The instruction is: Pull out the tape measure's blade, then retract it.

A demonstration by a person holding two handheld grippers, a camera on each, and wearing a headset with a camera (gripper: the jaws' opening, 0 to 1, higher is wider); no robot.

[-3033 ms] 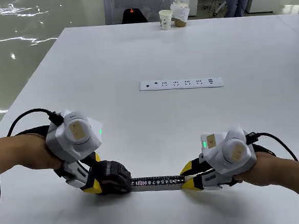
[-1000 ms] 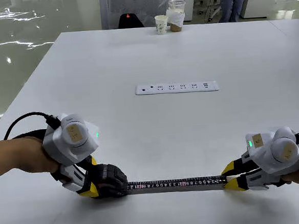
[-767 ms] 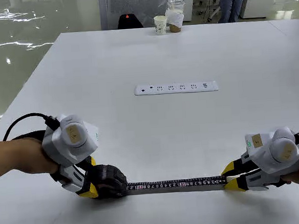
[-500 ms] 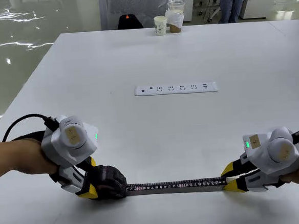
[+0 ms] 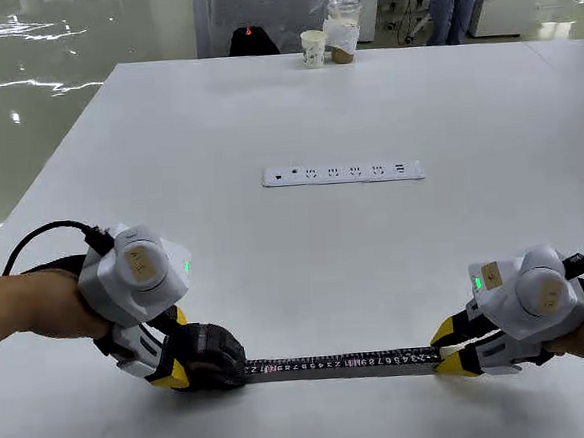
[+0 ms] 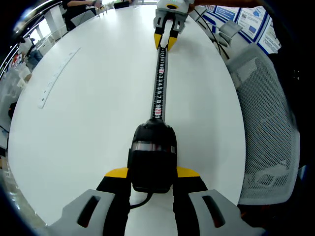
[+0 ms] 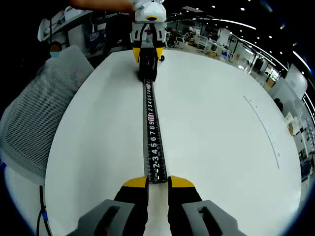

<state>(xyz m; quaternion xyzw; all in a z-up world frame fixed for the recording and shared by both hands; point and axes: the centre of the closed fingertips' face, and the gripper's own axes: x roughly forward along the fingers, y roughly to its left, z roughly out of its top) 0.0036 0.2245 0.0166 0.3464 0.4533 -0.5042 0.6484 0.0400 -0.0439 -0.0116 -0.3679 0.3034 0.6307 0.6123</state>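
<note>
Black tape measure case (image 6: pixel 152 157) clamped btwn left gripper (image 6: pixel 152 173) jaws, sitting on white table (image 5: pixel 305 268). Blade (image 7: pixel 152 132) drawn out, flat on table, running straight ahead of both jaw pairs. Right gripper (image 7: pixel 157 183) jaws pinched on blade tip. Grippers well apart, facing each other.

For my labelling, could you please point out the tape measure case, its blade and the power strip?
tape measure case (image 6: pixel 152 155): left gripper view, black top.
blade (image 7: pixel 153 142): right gripper view, numbered face.
power strip (image 5: pixel 342 173): head view, its middle.
</note>
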